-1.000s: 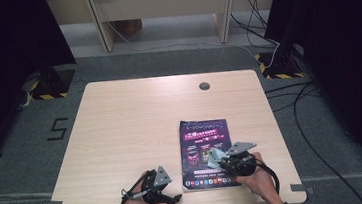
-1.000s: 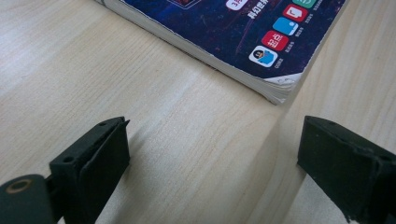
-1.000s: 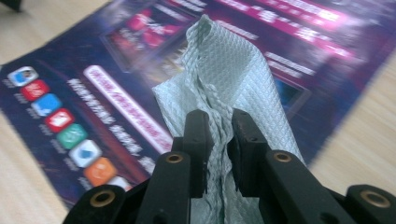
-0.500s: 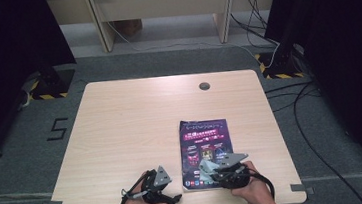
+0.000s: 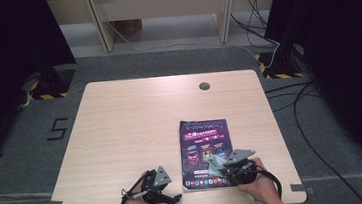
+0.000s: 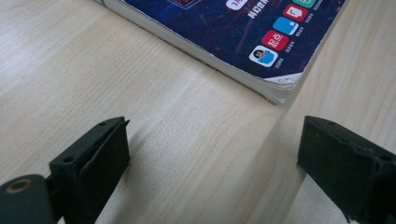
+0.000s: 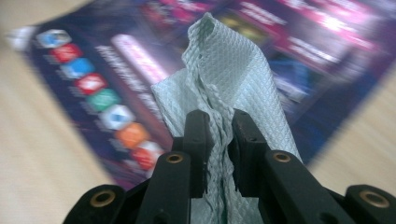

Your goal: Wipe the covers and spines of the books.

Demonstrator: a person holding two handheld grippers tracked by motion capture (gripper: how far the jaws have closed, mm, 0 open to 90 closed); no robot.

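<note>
We pinch a pale green cloth (image 7: 224, 88) between our right gripper (image 7: 218, 126) jaws, over the purple magazine (image 5: 203, 145) with unreadable print on the table (image 5: 121, 128); our left gripper (image 6: 212, 154) jaws stand wide beside its corner.

In the lower right of the high view the book (image 5: 204, 145) lay flat on the table (image 5: 121, 133), my right gripper (image 5: 218, 164) over its near end holding the cloth (image 7: 224, 88) against the cover, my left gripper (image 5: 171, 202) just left of its near corner.
</note>
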